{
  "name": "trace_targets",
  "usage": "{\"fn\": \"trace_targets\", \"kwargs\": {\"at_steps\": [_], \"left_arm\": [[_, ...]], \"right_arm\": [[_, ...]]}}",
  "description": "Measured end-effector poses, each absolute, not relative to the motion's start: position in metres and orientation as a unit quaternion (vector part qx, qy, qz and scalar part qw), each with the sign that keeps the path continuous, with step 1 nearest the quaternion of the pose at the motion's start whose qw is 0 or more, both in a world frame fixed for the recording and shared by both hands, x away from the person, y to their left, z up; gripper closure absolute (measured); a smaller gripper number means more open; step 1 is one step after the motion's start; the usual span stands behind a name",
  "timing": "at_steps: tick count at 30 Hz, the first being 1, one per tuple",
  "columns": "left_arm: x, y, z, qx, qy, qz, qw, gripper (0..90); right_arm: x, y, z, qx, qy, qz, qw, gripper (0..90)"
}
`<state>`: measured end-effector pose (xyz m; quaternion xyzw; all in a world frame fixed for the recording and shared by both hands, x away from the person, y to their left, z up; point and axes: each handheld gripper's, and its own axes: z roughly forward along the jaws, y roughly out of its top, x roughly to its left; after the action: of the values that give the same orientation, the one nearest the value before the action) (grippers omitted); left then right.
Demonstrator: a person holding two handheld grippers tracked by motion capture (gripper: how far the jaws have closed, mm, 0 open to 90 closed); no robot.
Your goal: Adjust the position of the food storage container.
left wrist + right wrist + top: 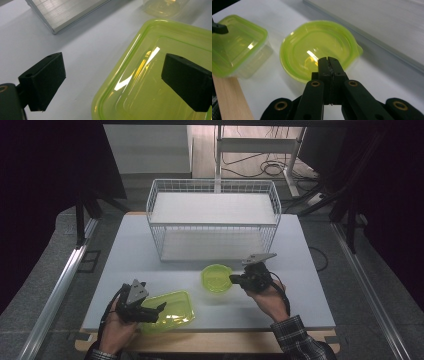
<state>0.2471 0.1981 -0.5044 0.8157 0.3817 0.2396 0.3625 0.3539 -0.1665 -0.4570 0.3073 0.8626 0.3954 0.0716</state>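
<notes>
Left gripper (159,308): released, jaws astride box (172,312) rim, near edge.
Right gripper (233,279): clenched, empty, touching bowl (216,277).

Two green containers (170,312) before wire basket (214,220)

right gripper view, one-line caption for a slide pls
Shut right gripper poised over the round green lid, with the square green container beyond on the white table.
</notes>
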Motion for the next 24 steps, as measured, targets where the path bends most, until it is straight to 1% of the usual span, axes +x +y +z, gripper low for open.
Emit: {"fn": "trace_targets", "kwargs": {"at_steps": [4, 10, 24], "left_arm": [[0.247, 0.198, -0.504, 0.815, 0.380, 0.242, 0.364, 5.1], [0.247, 0.199, -0.504, 0.812, 0.382, 0.243, 0.367, 5.1], [0.246, 0.199, -0.504, 0.814, 0.381, 0.243, 0.365, 5.1]], "right_arm": [[0.361, -0.143, -0.458, 0.296, 0.867, 0.395, 0.066, 89.2], [0.367, -0.120, -0.460, 0.284, 0.872, 0.395, 0.057, 89.1], [0.368, -0.068, -0.469, 0.234, 0.893, 0.382, 0.049, 89.1]]}}
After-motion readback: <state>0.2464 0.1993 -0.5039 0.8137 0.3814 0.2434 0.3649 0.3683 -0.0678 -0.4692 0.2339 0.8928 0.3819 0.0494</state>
